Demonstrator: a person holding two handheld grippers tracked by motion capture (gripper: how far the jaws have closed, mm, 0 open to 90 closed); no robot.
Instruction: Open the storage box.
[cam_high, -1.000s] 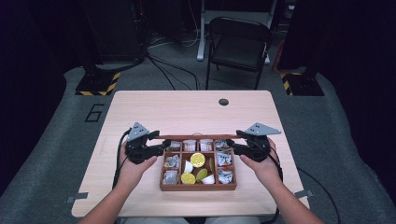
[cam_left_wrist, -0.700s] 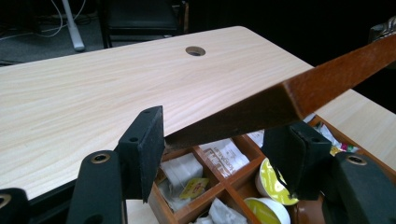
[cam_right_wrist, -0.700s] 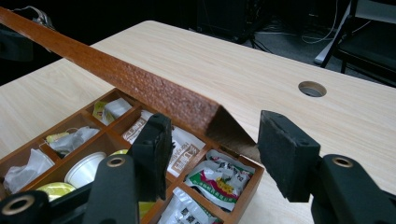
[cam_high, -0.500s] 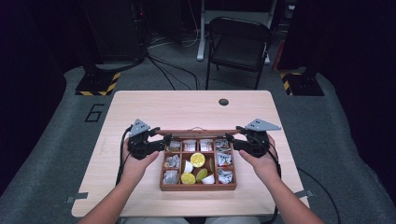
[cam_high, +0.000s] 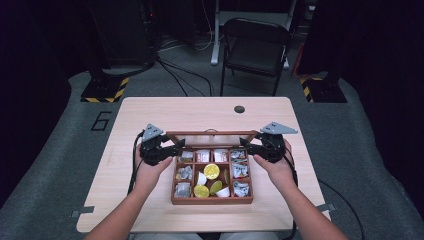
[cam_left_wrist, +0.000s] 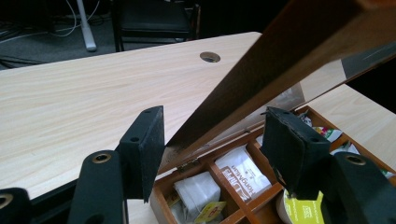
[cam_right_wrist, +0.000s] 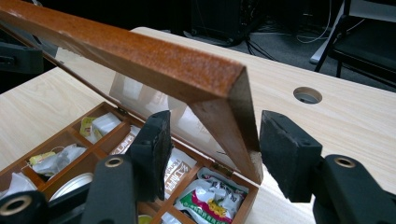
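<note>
A brown wooden compartment box (cam_high: 212, 200) sits on the near middle of the table, with its glass-paned lid (cam_high: 212, 133) tilted up. Its cells hold tea sachets (cam_left_wrist: 245, 168), yellow round packs (cam_high: 211, 171) and small white cups. My left gripper (cam_high: 179, 148) is at the lid's left end. In the left gripper view the lid's rail (cam_left_wrist: 261, 74) crosses between the parted jaws of this gripper (cam_left_wrist: 217, 121) and touches only one pad. My right gripper (cam_high: 246, 145) is at the lid's right end. Its jaws (cam_right_wrist: 217, 126) have just been opening, with the lid's side rail (cam_right_wrist: 229, 116) between them, unpressed.
The pale wooden table (cam_high: 150, 110) has a round cable hole (cam_high: 239, 109) at its far middle. A black folding chair (cam_high: 255, 47) stands beyond the far edge, with cables on the floor. Both forearms come in from the near edge.
The lid's top rail stands higher and farther back than a second ago, so the lid has swung further open. Both grippers have shifted slightly with it.
</note>
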